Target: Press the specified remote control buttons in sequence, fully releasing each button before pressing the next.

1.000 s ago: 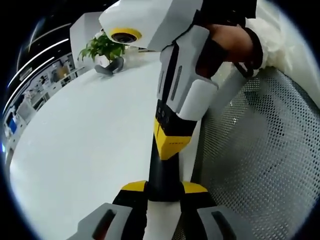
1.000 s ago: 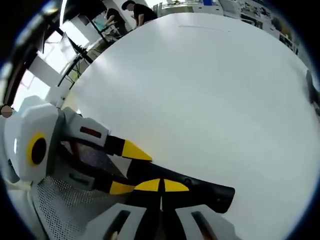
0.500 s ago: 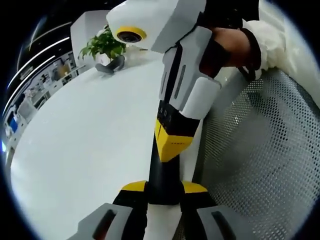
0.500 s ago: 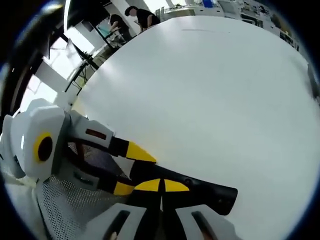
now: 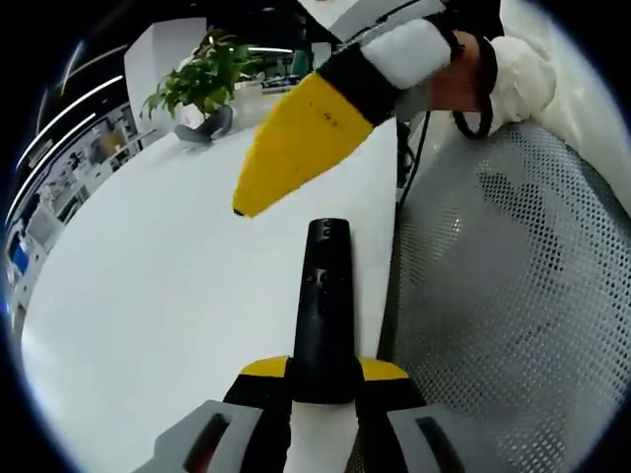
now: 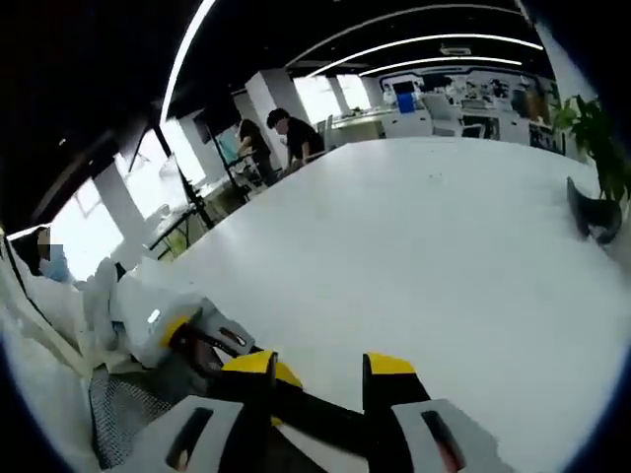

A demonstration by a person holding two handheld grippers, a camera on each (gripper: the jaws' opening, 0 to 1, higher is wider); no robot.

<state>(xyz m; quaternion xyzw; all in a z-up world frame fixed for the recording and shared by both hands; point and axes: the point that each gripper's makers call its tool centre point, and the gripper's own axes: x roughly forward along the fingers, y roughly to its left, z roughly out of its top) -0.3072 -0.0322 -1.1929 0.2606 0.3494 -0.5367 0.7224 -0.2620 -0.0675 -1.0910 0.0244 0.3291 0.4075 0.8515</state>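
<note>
A: Where was the remote control on the white table?

B: Near the table's edge, beside the perforated mesh surface. The left gripper had its jaws shut on the remote's near end, so the black body ran straight out from those jaws, long axis in line with them, buttons facing up.

A: And the right gripper?

B: Lifted clear, one yellow tip hanging just beyond the remote's far end, not touching. In the right gripper view its own jaws stood apart, holding nothing.

A: So which hand presses?

B: I judged the right; it was nearer the buttons and would come down along that axis.
</note>
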